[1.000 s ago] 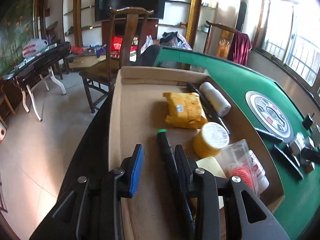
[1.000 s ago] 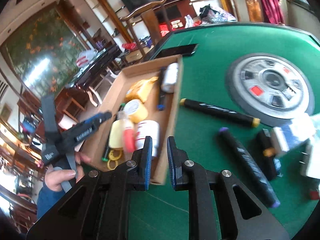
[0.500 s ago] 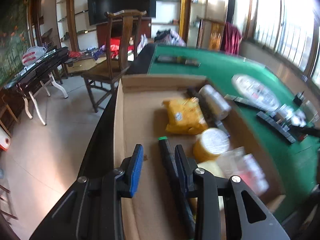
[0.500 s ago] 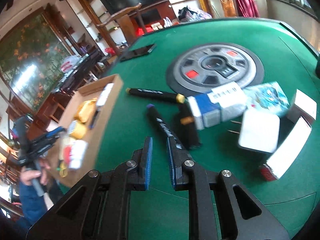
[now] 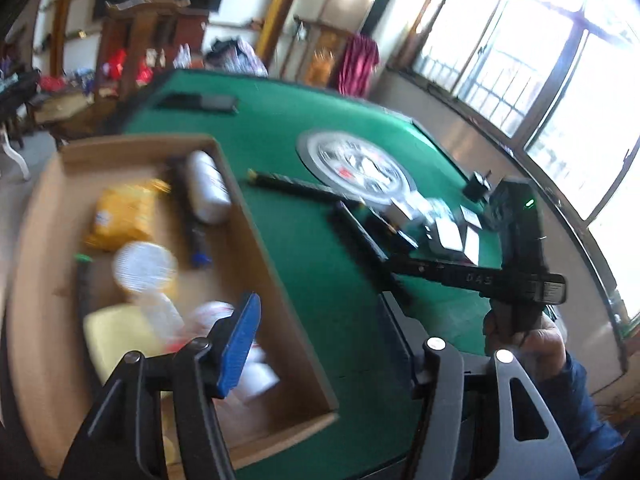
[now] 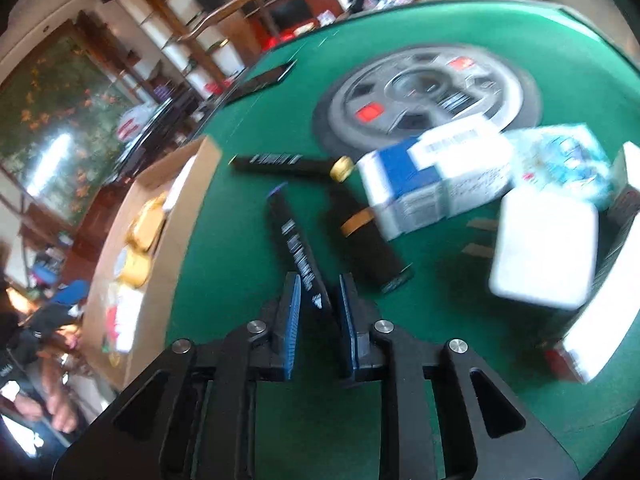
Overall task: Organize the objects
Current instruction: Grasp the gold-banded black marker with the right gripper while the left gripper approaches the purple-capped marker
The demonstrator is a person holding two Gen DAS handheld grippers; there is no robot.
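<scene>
Marker sits blurred between your right gripper's narrowly opening jaws; your left gripper opens wide, empty, right finger cut off.

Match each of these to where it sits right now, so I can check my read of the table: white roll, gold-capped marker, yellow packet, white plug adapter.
Things:
1. white roll
2. gold-capped marker
3. yellow packet
4. white plug adapter

Places:
A. on the green felt, between the cardboard tray and the round centre panel
B. on the felt, beside the blue-and-white box
C. in the tray, along its wall on the felt side
D. in the tray, on the far side of the roll from the felt

Pairs: 1-C, 2-A, 3-D, 4-B
</scene>
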